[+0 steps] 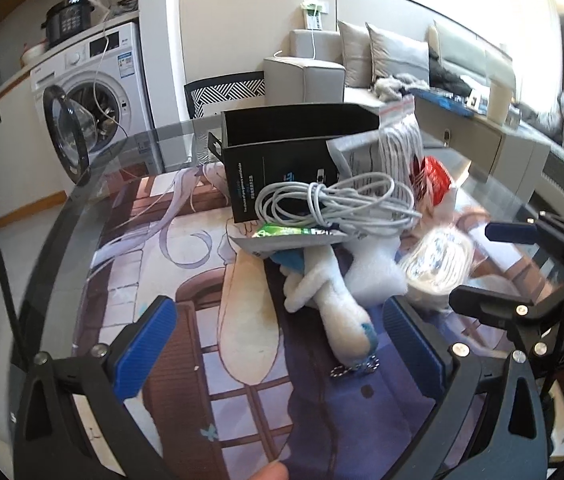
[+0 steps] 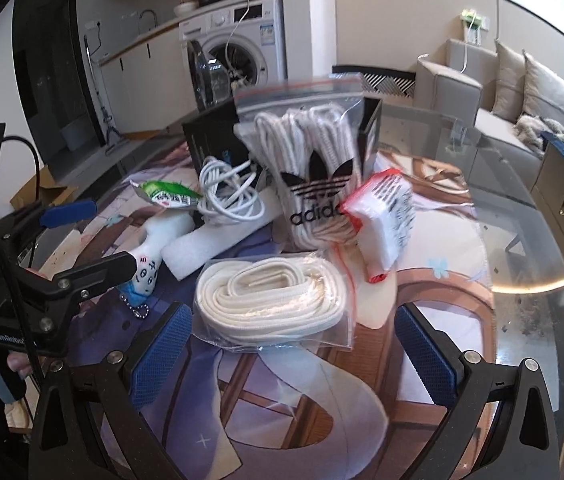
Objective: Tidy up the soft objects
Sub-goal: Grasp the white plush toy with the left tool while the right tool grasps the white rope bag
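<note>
Both sets of tongs hang over a round glass tabletop (image 2: 538, 280) with a printed illustrated mat (image 1: 209, 360) lying on it, and both stand wide open with nothing between their blue pads. In the right wrist view, the right tongs (image 2: 290, 356) frame a clear bag of flat cream laces (image 2: 277, 300), which lies on the mat just ahead of the fingertips and slightly toward the left pad (image 2: 157, 356). Beyond it a zip bag of white cord printed with a black Adidas logo (image 2: 314, 160) stands leaning against a black cardboard box (image 2: 209, 136), and a red-and-white packet (image 2: 382, 216) rests against the bag's right side. To the left lie a slab of white foam (image 2: 209, 244), a coiled white cable (image 2: 229, 192) and a green wrapper (image 2: 165, 196). In the left wrist view, the left tongs (image 1: 282, 348) are spread around a white plush toy (image 1: 334, 300) with blue patches and a bead chain (image 1: 354, 370) at its near end; the toy lies between the fingers, closer to the right pad (image 1: 414, 344), not touching either. Behind the toy the cable and wrapper are heaped before the open black box. Farther off stand a washing machine (image 1: 97, 92) with its door open and a grey sofa (image 1: 382, 60) with cushions.
</note>
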The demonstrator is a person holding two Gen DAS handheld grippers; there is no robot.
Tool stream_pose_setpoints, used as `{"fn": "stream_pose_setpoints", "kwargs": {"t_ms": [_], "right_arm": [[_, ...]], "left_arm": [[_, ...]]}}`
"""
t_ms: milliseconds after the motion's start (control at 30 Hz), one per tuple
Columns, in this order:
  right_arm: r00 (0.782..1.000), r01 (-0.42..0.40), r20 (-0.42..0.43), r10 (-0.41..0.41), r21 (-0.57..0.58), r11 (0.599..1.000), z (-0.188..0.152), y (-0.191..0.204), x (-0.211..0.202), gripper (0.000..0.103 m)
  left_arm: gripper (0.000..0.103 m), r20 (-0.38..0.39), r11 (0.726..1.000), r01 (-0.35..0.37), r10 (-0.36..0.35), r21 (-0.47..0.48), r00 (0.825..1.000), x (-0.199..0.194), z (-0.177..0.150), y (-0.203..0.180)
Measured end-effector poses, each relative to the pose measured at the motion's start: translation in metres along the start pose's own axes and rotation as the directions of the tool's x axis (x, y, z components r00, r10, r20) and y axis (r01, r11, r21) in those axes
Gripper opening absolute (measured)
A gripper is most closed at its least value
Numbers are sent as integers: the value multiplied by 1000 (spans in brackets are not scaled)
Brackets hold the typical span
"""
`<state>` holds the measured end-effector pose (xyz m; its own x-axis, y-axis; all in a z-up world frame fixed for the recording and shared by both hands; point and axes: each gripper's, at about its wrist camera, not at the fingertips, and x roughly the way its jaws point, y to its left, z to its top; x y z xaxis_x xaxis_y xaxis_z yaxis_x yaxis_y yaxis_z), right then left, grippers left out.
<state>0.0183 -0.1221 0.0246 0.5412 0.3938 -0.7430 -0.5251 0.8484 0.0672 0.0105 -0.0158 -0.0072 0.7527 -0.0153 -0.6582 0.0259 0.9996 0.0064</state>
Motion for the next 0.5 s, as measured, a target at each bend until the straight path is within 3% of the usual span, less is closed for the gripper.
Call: {"fn": "stream_pose_setpoints", "kwargs": {"t_ms": [300, 500], "right_arm": [[996, -8, -94, 7, -9, 1000, 10, 9, 27, 103], [992, 19, -123, -22, -22, 1000, 14, 12, 38, 100]], "left_arm": [[103, -34, 996, 61, -63, -67, 997, 7, 4, 15], [103, -52, 996, 59, -63, -74, 997, 16, 11, 16]]}}
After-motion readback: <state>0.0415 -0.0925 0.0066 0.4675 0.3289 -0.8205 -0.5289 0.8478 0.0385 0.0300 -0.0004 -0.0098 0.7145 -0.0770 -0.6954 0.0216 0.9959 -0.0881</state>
